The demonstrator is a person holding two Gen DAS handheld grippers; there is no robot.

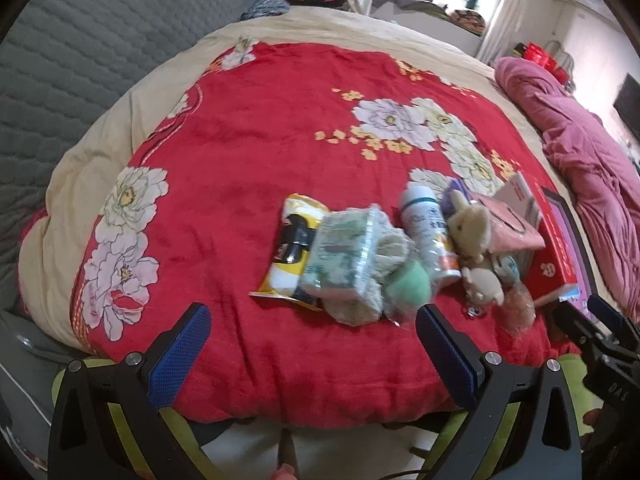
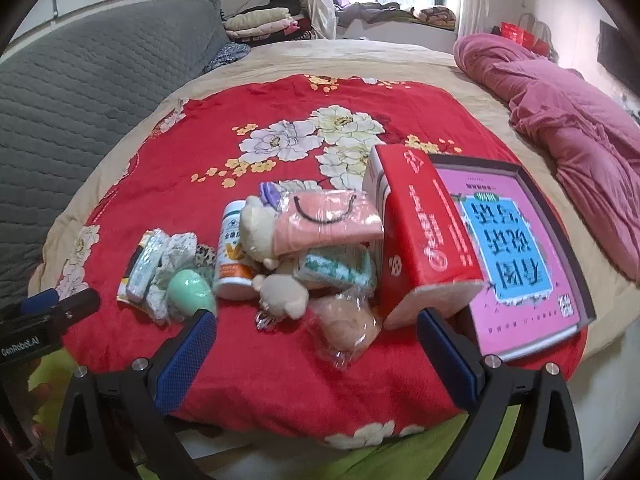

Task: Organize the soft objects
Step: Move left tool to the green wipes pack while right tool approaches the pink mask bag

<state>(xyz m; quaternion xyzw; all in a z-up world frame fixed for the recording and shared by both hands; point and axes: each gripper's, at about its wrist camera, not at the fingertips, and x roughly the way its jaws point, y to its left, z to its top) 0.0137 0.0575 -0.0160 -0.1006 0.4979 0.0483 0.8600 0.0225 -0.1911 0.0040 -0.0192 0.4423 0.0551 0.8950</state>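
Note:
A pile of items lies on the red floral blanket (image 1: 248,152) near the bed's front edge. It holds a tissue pack (image 1: 344,252), a green sponge egg (image 2: 188,292), beige plush toys (image 2: 264,232), a folded pink towel in plastic (image 2: 328,220), a pink puff in a bag (image 2: 348,324) and a white bottle (image 2: 232,252). My left gripper (image 1: 312,340) is open and empty, just short of the tissue pack. My right gripper (image 2: 316,344) is open and empty, in front of the bagged puff.
A red box (image 2: 424,240) leans beside a pink and blue book in a tray (image 2: 516,256) at the right. A yellow snack packet (image 1: 288,248) lies left of the pile. A pink quilt (image 2: 568,112) lies at the far right, a grey headboard (image 2: 80,92) at the left.

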